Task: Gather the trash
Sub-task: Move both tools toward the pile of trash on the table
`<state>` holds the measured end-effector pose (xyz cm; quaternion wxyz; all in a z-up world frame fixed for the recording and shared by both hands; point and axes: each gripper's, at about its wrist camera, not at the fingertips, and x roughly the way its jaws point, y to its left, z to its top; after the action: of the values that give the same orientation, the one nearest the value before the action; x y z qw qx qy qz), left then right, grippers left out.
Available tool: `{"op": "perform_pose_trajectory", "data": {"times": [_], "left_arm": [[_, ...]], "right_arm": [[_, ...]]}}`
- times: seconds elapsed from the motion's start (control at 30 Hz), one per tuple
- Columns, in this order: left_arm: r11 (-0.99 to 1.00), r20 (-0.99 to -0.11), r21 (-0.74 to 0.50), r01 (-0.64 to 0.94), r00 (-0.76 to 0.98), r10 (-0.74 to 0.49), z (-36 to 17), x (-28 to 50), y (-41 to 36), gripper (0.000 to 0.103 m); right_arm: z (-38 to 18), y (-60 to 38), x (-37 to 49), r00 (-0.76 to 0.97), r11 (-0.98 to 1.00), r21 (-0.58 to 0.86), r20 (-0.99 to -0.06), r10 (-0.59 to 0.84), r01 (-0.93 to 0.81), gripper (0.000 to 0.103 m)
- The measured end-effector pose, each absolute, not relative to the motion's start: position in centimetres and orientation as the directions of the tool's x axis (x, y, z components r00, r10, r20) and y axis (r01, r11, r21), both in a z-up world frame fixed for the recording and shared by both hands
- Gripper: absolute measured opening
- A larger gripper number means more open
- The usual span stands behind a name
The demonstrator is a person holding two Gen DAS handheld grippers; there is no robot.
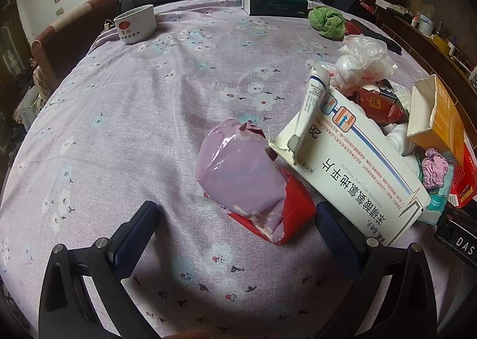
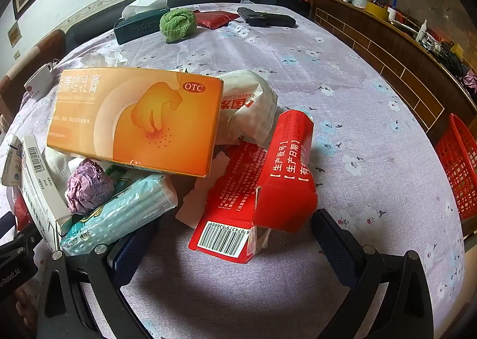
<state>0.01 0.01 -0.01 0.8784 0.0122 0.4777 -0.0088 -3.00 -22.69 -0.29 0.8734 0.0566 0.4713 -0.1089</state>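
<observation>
A heap of trash lies on the lilac flowered tablecloth [image 1: 134, 130]. In the left wrist view my left gripper [image 1: 235, 209] is open, angled down over a lilac plastic wrapper [image 1: 238, 172] that lies on a red packet [image 1: 298, 207]. A torn white medicine box [image 1: 351, 166] leans over its right finger. In the right wrist view my right gripper [image 2: 235, 222] is open around the near end of a torn red box [image 2: 268, 178]; the pads stand apart from it. Behind are an orange cream box [image 2: 134, 118], a teal tissue pack [image 2: 125, 207], a crumpled purple paper [image 2: 88, 187] and a white wrapper [image 2: 250, 106].
A white bowl [image 1: 137, 24], a dark green tissue box [image 1: 274, 3] and a green cloth [image 1: 326, 21] stand at the far side of the table. A black object [image 2: 268, 20] lies far right. A red mesh basket [image 2: 456, 172] sits off the table's right edge, beside a wooden sideboard [image 2: 387, 49].
</observation>
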Motion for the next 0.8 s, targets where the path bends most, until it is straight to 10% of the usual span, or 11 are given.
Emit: {"op": "perform_pose_trajectory", "data": {"times": [0.57, 0.8], "left_arm": [[1.000, -0.835, 0.021, -0.005, 0.550, 0.020, 0.1, -0.1, 0.2, 0.103], [0.997, -0.706, 0.073, -0.011, 0.706, 0.059, 4.3, -4.8, -0.1, 0.103]], "right_arm": [[-0.4, -22.4, -2.8, 0.530, 0.965, 0.003, -0.836, -0.142, 0.262, 0.103], [0.3, -22.2, -4.8, 0.514, 0.994, 0.001, -0.856, -0.057, 0.111, 0.102]]}}
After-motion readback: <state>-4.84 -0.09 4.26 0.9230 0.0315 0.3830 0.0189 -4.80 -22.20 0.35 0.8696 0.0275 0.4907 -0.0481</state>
